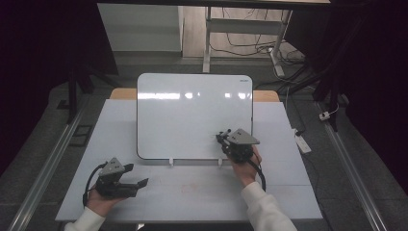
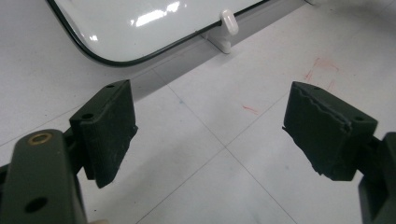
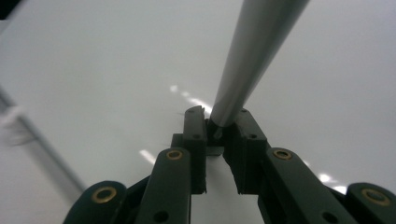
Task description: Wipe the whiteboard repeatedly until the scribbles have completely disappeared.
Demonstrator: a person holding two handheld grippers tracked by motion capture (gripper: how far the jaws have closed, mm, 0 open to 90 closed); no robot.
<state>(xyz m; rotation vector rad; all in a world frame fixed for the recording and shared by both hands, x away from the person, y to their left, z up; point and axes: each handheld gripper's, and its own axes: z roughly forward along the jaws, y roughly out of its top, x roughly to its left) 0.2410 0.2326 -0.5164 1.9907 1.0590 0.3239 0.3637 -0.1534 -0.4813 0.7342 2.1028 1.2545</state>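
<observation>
On the white table (image 1: 192, 192), a whiteboard (image 1: 192, 115) stands propped at a tilt, its lower edge resting in two small white clips (image 1: 171, 162) near the table's middle. Right gripper (image 1: 222, 137): held over the lower right part of the whiteboard, jaws pressed nearly together and pinching the end of a slim grey marker (image 3: 252, 56); in the right gripper view (image 3: 219, 135) the marker runs up and away from the jaws toward the glossy board surface, where ceiling lights are mirrored as bright spots. Whether the marker's far tip touches the board cannot be told. Left gripper (image 1: 137, 183): held low over the table's near left part, well apart from the whiteboard, jaws spread wide with nothing between them. In the left gripper view (image 2: 210, 135), bare table shows between the two black pads (image 2: 109, 130), with faint red marks (image 2: 322, 70) on the table surface beyond them and the rounded lower left corner of the whiteboard (image 2: 140, 28) farther off, one white clip (image 2: 228, 28) just beside its rim
</observation>
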